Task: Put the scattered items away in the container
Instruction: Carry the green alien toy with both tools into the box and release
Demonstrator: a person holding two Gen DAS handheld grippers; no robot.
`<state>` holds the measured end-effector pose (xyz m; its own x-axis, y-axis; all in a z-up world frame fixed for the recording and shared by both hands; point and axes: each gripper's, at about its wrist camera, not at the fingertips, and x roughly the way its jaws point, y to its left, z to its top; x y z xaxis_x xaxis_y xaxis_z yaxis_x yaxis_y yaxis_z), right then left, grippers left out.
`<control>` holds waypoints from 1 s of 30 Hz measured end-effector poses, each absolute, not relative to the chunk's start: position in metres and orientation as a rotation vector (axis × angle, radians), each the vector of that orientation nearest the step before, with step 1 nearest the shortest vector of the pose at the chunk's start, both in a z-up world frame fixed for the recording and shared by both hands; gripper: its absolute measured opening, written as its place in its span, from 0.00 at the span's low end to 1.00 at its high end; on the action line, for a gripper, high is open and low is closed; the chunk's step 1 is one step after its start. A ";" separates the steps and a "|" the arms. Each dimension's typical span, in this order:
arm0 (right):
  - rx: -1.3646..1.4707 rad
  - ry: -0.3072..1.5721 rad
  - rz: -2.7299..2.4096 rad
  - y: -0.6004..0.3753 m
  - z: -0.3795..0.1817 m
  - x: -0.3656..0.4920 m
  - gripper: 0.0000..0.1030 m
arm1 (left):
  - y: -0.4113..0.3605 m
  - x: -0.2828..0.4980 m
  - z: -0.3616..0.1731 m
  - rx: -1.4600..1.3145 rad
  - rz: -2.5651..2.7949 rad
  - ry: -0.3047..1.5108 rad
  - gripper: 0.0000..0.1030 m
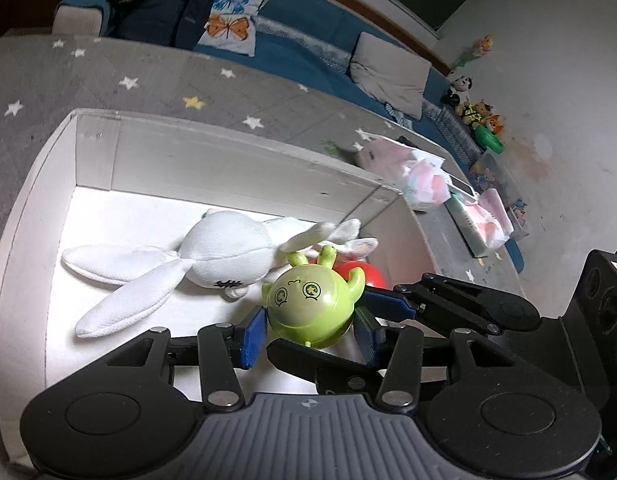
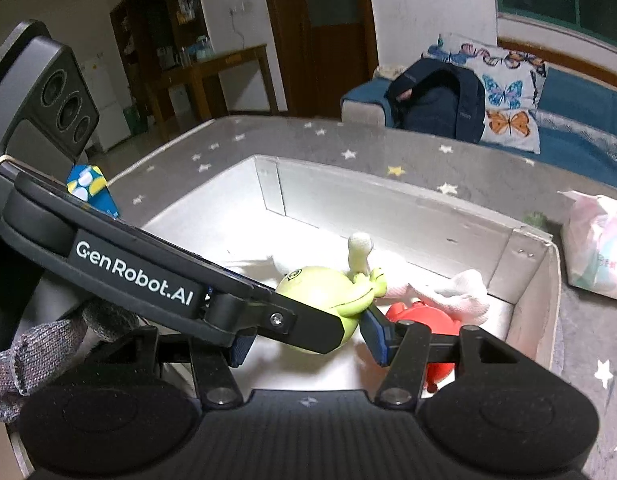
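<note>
Left tongs [image 1: 310, 330]: blue pads either side of the green toy [image 1: 308, 304], look clamped on it
Right tongs [image 2: 308, 338]: spread apart, near the same toy
Green toy: low inside the white box [image 1: 40, 184], near side, right of the white bunny [image 1: 196, 264]
Red toy [image 2: 424, 320]: just beyond it
Writing: "GenRobot.AI" on the left tool's side

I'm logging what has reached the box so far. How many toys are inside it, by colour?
White: 1, the plush rabbit
Green: 1, the round alien toy, between the left hand-held gripper's pads
Red: 1, the red toy, partly hidden
Total: 3, all in the white box
</note>
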<state>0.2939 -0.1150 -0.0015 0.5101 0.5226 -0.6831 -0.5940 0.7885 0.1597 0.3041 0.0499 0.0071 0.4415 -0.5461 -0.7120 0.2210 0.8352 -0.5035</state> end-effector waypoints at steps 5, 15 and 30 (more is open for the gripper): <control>-0.117 0.826 0.669 -0.107 -0.007 0.298 0.55 | 0.052 0.310 0.000 -0.381 -0.480 1.026 0.49; -0.136 0.905 0.660 -0.102 -0.011 0.310 0.54 | 0.053 0.316 -0.007 -0.391 -0.470 1.055 0.49; -0.113 0.900 0.654 -0.103 -0.010 0.313 0.59 | 0.055 0.317 -0.008 -0.409 -0.464 1.058 0.49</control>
<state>0.3125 -0.1035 -0.0095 0.4429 0.4799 -0.7573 -0.5714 0.8020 0.1740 0.3173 0.0551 -0.0077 0.4123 -0.5468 -0.7287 0.1661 0.8315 -0.5301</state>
